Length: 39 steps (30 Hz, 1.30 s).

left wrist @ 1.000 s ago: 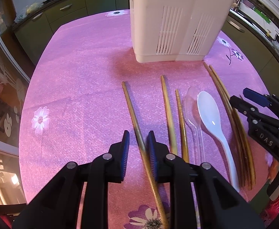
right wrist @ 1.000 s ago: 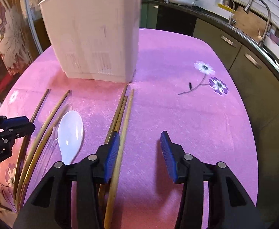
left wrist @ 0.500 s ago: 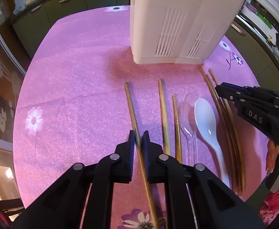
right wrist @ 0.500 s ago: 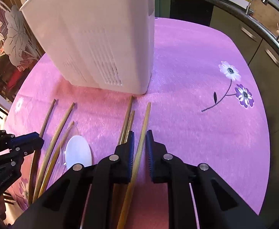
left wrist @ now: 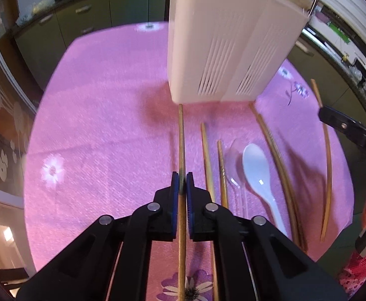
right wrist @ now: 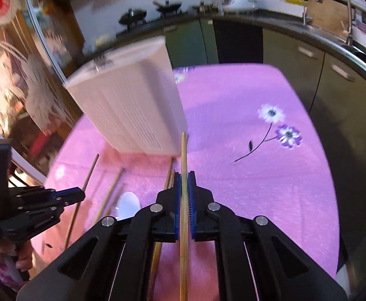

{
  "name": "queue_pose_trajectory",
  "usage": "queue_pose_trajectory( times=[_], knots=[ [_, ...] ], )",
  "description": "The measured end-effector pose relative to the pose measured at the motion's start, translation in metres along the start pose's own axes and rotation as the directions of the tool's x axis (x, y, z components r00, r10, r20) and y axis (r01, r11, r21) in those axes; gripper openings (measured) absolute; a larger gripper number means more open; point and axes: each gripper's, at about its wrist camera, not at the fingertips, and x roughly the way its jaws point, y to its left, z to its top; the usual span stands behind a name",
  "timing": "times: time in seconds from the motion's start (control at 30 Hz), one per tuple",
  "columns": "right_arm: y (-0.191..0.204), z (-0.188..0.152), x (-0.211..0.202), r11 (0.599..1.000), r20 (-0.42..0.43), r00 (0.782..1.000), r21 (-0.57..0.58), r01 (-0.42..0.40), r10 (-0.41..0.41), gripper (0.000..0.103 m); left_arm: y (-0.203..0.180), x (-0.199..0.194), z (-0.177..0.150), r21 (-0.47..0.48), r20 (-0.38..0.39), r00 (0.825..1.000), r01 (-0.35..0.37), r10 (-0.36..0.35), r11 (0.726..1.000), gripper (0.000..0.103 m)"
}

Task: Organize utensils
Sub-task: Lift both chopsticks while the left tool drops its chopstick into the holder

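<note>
My left gripper is shut on a wooden chopstick whose far tip reaches the base of the white slotted utensil holder; a faint shadow lies beside it on the cloth. Two more chopsticks, a clear spoon, a white spoon and a pair of chopsticks lie to its right. My right gripper is shut on another chopstick, held above the table and pointing at the holder. That chopstick also shows in the left wrist view.
A pink flowered tablecloth covers the table. Dark kitchen cabinets and a sink tap ring its far edge. A hand grips the left gripper's handle at the lower left.
Both grippers closed, each onto a chopstick. The right one rose with its chopstick off the table. The left chopstick now points straight at the holder's base.
</note>
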Motion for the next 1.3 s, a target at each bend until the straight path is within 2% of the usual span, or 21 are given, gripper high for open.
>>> queue_pose_trajectory(
  times=[0.3, 0.73, 0.93, 1.17, 1.3],
  knots=[
    [0.001, -0.006, -0.073, 0.998, 0.151, 0.987, 0.023, -0.061, 0.057, 0.006, -0.002, -0.062, 0.007, 0.030, 0.135, 0.990, 0.033, -0.036, 0.999, 0.006],
    [0.015, -0.003, -0.120, 0.996, 0.235, 0.968, -0.014, -0.092, 0.093, 0.006, -0.020, -0.142, 0.038, 0.100, 0.273, 0.957, 0.073, -0.098, 0.992, 0.006],
    [0.014, -0.002, -0.125, 0.996, 0.243, 0.966, -0.014, -0.093, 0.094, 0.006, -0.033, -0.185, 0.080, 0.132, 0.372, 0.924, 0.046, -0.092, 0.990, 0.006],
    [0.006, -0.002, -0.122, 0.995, 0.236, 0.967, -0.006, -0.097, 0.096, 0.006, -0.040, -0.218, 0.126, 0.113, 0.468, 0.880, 0.027, -0.077, 0.993, 0.006],
    [0.004, -0.003, -0.121, 0.995, 0.236, 0.967, -0.005, -0.099, 0.098, 0.006, -0.044, -0.218, 0.150, 0.100, 0.493, 0.869, -0.001, -0.049, 0.995, 0.006]
  ],
)
